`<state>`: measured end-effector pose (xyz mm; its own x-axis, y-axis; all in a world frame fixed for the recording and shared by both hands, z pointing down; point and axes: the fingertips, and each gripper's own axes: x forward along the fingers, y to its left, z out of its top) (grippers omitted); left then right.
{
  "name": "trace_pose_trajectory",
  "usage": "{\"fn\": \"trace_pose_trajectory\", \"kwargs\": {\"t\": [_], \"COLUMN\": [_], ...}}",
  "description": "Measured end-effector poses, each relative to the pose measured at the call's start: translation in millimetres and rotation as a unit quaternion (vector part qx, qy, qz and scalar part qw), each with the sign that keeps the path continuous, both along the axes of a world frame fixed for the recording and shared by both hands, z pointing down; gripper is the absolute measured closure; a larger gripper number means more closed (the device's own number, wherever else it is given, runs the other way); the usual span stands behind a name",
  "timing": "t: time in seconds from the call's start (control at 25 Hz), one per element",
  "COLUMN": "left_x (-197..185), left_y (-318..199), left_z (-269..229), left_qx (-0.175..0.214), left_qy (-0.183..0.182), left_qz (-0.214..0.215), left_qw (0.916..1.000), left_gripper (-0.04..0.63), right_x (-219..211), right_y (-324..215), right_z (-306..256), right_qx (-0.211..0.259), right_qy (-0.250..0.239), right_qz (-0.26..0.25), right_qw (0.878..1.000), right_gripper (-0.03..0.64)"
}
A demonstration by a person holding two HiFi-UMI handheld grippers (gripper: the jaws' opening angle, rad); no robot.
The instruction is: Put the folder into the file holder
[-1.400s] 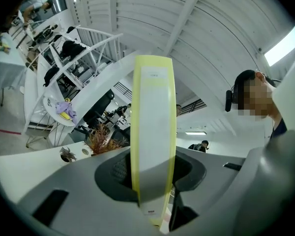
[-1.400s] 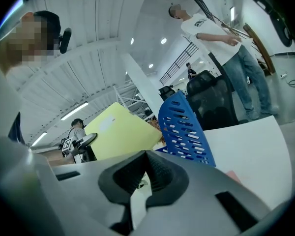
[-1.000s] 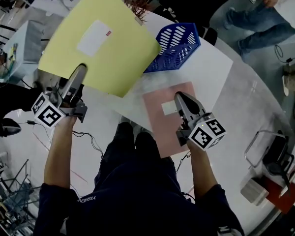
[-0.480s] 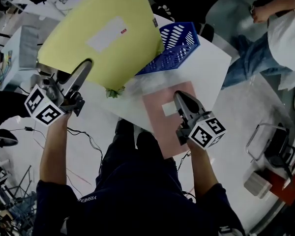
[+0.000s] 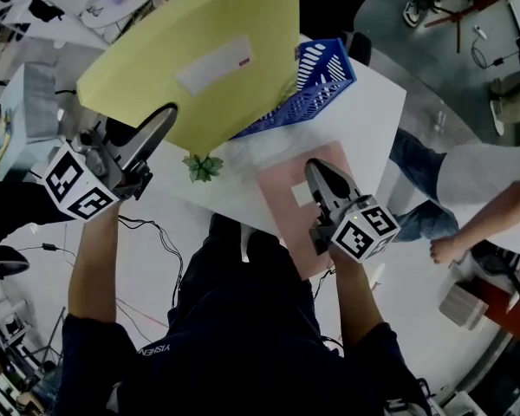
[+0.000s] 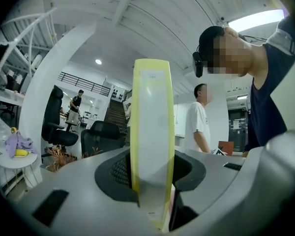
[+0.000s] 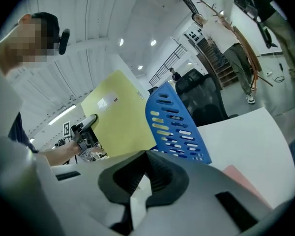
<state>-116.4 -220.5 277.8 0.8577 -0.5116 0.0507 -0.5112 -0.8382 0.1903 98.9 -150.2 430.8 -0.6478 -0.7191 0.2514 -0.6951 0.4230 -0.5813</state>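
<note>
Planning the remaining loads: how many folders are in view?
2. A yellow folder is held in the left gripper; a pink folder lies on the table under the right gripper. More may be hidden.

Your head view was dim and greyish, darkest toward its corners; the white table [image 5: 364,120] was its brightest patch, hazy with glare; both gripper views bowed hard toward round black edges; in your left gripper view a ceiling light [image 6: 258,19] burned white at upper right, and the yellow folder [image 6: 152,132], close to the lens, was soft; your right gripper view was evenly lit.
</note>
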Motion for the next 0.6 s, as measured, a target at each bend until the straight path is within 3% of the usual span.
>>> {"fn": "trace_pose_trajectory", "kwargs": {"t": [0.6], "left_x": [37.8], "left_y": [-31.0], "left_z": [1.3], "left_qx": [0.023], "left_qy": [-0.018], "left_qz": [0.079], "left_qw": [0.9964], "left_gripper": [0.430], "right_x": [-0.2], "right_y": [-7.0], "right_z": [9.4], "right_qx": [-0.018], "right_qy": [0.003], "right_qz": [0.051], "right_qw": [0.999], "right_gripper": [0.612]}}
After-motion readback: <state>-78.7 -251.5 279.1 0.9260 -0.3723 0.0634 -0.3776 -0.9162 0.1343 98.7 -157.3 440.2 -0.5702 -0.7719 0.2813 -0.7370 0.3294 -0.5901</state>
